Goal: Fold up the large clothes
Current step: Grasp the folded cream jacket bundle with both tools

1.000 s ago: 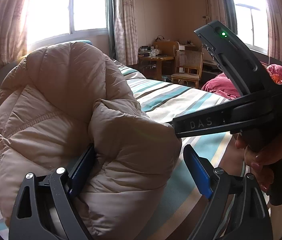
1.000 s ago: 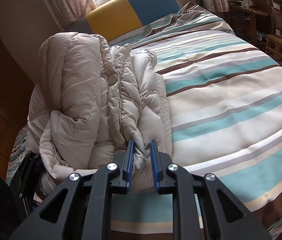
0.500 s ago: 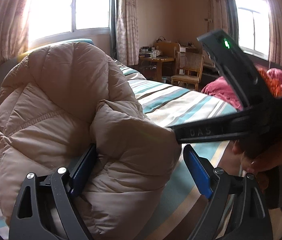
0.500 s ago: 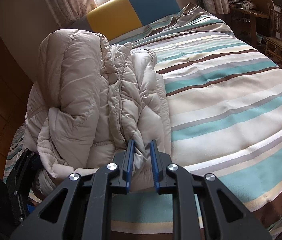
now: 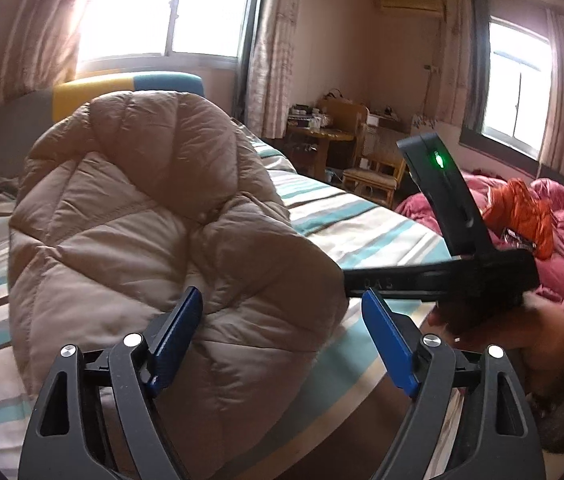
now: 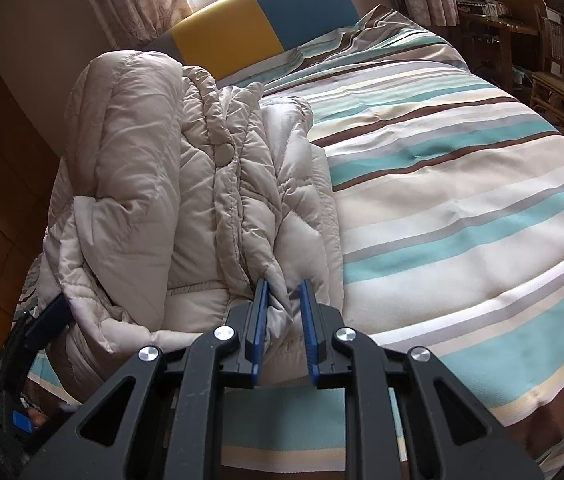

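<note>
Right gripper (image 6: 284, 308): jaws narrow, pinching a thin fold of the puffer coat (image 6: 185, 200) at its near hem.
Left gripper (image 5: 282, 320): jaws wide and just now closing a little; a puffy lobe of the coat bulges between them, the left pad against the fabric, the right pad clear of it.
Handling: likely light, soft and springy; the smooth shell looks slippery, so folds will probably puff back open.
Where to hold: probably at the stitched hems and quilt seams, where the filling is thinnest.
Look: beige quilted shell, round snap on the front placket, bundled into a thick roll.
Place: near left corner of the striped bed (image 6: 462, 200), well short of the yellow-and-blue headboard (image 6: 257, 20).
</note>
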